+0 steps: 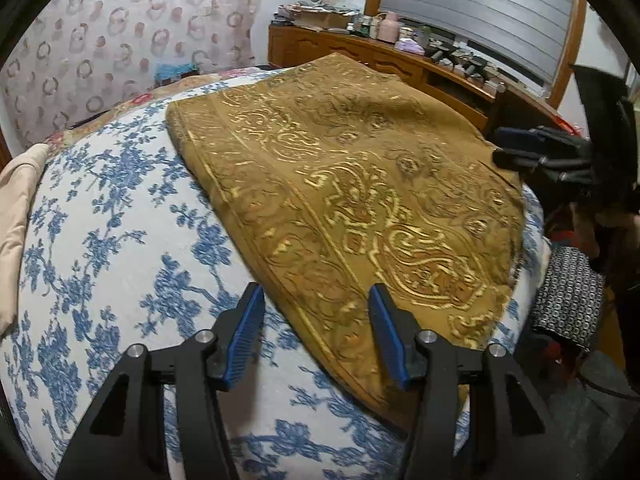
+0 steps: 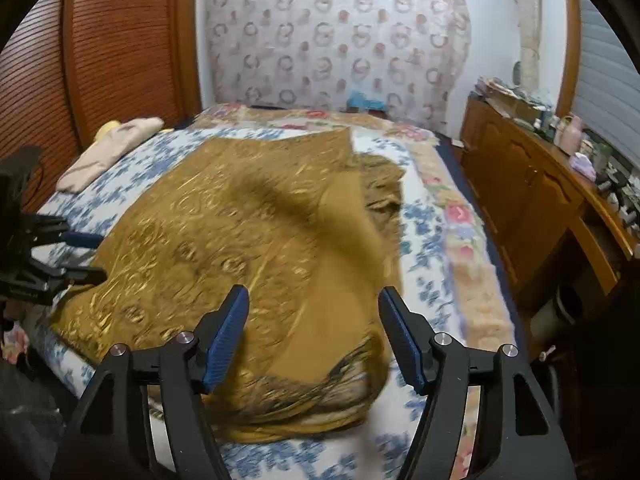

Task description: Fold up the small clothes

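Note:
A golden-brown cloth [image 1: 340, 184] with a pale woven scroll pattern lies spread on the bed. My left gripper [image 1: 316, 312] hovers open over its near edge, the hem running between the blue pads [image 1: 246, 336] without being pinched. In the right wrist view the same cloth [image 2: 224, 240] is blurred, with a plain-backed flap and a dark fringe lying bunched under my right gripper [image 2: 313, 296]. The right jaws stand wide apart and nothing is pinched between them. Each gripper shows in the other's view: the right gripper [image 1: 500, 148] at the cloth's far right edge, the left gripper [image 2: 92, 258] at its left edge.
The bed cover [image 1: 100, 240] is white with blue flowers. A folded beige garment [image 2: 108, 148] lies at the bed's far left. A cluttered wooden sideboard [image 2: 540, 184] runs along the right, a slatted wooden door [image 2: 100, 40] stands left, and dark patterned fabric [image 1: 568, 296] hangs off the bed's right side.

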`<state>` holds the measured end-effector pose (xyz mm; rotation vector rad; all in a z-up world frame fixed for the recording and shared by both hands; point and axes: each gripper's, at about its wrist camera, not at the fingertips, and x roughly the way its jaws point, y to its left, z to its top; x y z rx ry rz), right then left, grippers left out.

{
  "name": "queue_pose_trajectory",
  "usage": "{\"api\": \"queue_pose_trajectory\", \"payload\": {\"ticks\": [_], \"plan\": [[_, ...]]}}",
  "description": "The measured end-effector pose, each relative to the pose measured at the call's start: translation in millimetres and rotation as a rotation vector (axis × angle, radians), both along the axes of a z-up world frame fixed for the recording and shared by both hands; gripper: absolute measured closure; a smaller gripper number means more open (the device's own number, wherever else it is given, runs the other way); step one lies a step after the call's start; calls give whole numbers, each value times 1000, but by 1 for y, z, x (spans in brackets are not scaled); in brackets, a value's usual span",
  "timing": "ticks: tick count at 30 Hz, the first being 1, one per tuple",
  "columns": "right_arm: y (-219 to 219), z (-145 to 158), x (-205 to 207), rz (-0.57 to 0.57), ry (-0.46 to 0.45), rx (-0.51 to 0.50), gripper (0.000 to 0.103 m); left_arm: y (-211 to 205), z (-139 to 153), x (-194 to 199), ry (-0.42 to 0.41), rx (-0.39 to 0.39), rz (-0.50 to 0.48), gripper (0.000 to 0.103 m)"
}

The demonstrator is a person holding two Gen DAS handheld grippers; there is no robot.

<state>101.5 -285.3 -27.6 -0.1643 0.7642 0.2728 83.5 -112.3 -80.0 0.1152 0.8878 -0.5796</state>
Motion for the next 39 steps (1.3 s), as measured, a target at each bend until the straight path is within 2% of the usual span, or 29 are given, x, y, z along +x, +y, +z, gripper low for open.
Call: {"api": "queue_pose_trajectory", "payload": {"ticks": [7,8,9,12,17,23,35,39], "plan": [[16,-15,-11,53,39,7,33,2,2,-8,34,-48,-17,73],[16,-15,-12,58,40,11,33,2,2,-8,41,-56,-19,79],[18,-15,-13,63,42,15,33,3,2,-9,47,-62,-21,90],[23,-16,-16,83,48,18,31,5,3,-8,55,-76,-20,101],[33,-14,-21,124,55,26,29,6,37,-6,-14,-146,-28,103],[45,-6,-35,184,51,35,25,-5,75,13,-107,-162,-31,103],[44,-14,-35,202,77,4,22,-9,83,45,-134,-160,20,103],[40,-20,-31,178,66,-49,22,-6,82,45,-132,-161,31,103]]}}
